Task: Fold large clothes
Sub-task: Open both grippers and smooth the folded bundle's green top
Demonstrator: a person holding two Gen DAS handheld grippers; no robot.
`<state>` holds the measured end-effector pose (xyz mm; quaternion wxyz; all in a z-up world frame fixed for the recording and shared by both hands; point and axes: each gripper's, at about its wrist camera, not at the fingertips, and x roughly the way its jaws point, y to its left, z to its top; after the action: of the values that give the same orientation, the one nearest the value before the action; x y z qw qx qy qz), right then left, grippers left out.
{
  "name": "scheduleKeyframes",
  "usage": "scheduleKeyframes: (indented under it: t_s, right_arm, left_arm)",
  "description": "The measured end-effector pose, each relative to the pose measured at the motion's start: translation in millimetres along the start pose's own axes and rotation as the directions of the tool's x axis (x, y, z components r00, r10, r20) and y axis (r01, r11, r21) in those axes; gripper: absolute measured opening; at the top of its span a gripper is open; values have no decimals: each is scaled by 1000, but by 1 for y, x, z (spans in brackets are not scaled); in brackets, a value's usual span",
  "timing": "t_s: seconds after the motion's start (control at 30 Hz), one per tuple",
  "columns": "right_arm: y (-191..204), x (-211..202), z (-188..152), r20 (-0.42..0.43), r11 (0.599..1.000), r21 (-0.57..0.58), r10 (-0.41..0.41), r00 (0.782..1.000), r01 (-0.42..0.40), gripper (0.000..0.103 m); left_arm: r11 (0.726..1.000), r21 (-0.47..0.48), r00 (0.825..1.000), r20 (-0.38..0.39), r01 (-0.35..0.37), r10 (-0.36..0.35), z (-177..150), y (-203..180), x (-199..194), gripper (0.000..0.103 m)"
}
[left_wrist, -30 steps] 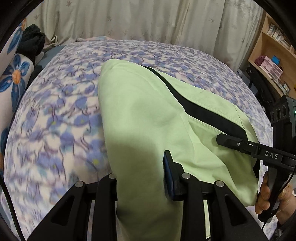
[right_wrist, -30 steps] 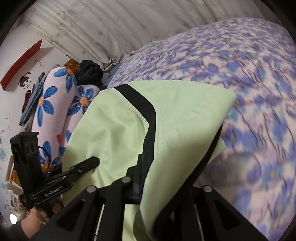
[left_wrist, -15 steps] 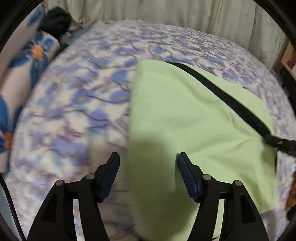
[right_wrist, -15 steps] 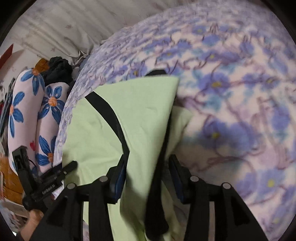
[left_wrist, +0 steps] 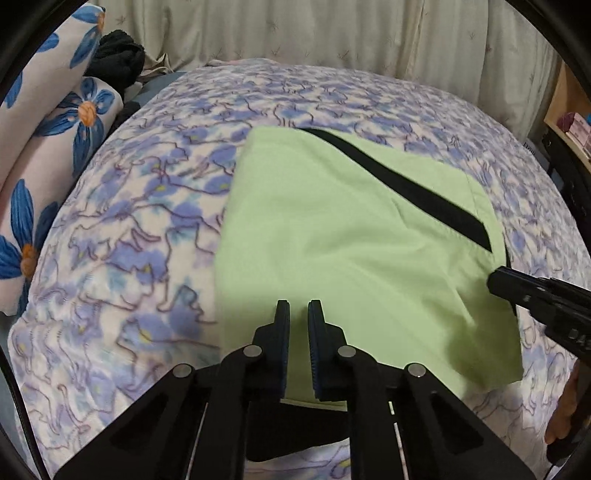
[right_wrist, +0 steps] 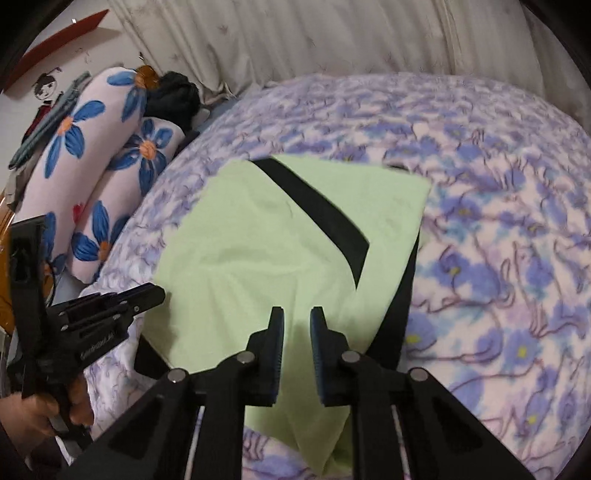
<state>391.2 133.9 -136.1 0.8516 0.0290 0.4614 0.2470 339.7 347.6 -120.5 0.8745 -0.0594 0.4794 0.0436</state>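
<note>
A light green garment (left_wrist: 351, 229) with a black stripe (left_wrist: 406, 188) lies folded and flat on the floral bedspread (left_wrist: 147, 221). My left gripper (left_wrist: 298, 306) hovers over its near edge. Its jaws are closing to a narrow gap, and no cloth is pinched between them. In the right wrist view the same garment (right_wrist: 258, 240) fills the middle, and my right gripper (right_wrist: 297, 314) hangs above its near edge. These jaws are also closing, with nothing gripped. The right gripper (left_wrist: 496, 280) shows at the garment's right edge, the left gripper (right_wrist: 147, 295) at its left edge.
Flowered pillows (left_wrist: 55, 147) (right_wrist: 85, 147) and a dark bundle of clothes (left_wrist: 118, 62) line the left side of the bed. A pale curtain (left_wrist: 332, 33) hangs behind it. A wooden shelf (left_wrist: 569, 110) stands at the right. A hand (right_wrist: 44, 413) holds the left gripper's handle.
A second ago both grippers held the garment up. They opened wide and let it go; it now lies flat, and both pairs of jaws have nearly come together.
</note>
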Motion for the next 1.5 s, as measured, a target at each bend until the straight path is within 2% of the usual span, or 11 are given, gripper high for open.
scheduleKeyframes:
  t_s: [0.13,0.23,0.37,0.53,0.7,0.83,0.97,1.13,1.3,1.37,1.5]
  right_arm:
    - [-33,20,-4,-42,994,54,-91,995,94,0]
    - [-51,33,-12,-83,994,81,-66,994,73,0]
    - [-40,25,-15,-58,994,42,-99,993,102,0]
    - [-24,-11,-20,6,999,42,-24,1000,23,4]
    - [-6,-25,-42,-9,997,-1,80,997,-80,4]
    - [-15,-6,-68,-77,1000,-26,9,997,-11,2]
    - [-39,-5,-83,-87,998,50,34,996,-29,0]
    - [-40,-13,-83,-92,998,58,17,996,-12,0]
    - [-31,-20,-79,-94,999,36,-13,995,16,2]
    - [-30,-23,-77,-95,999,31,-24,995,27,2]
    - [-26,-36,-78,-101,998,32,-43,994,46,2]
  left_arm:
    - [998,-46,999,-34,-43,42,-6,11,19,7]
    - [997,-65,998,-38,-45,43,-10,19,27,7]
    - [995,-15,995,-21,-99,98,-12,7,25,7]
    - [997,-43,997,30,-65,67,-17,2,-1,11]
    - [999,31,998,58,-33,31,-46,-15,-17,12]
    - [998,39,998,23,-55,55,-66,-14,-7,12]
    - [998,44,998,30,-52,51,-71,-13,-7,12]
    - [998,43,998,13,-56,55,-70,-15,-9,13]
    - [1000,14,1000,-8,-27,27,-68,-11,-16,29]
    - [999,27,999,3,-39,39,-70,-13,-21,50]
    - [999,41,1000,8,-14,14,-69,-18,-33,55]
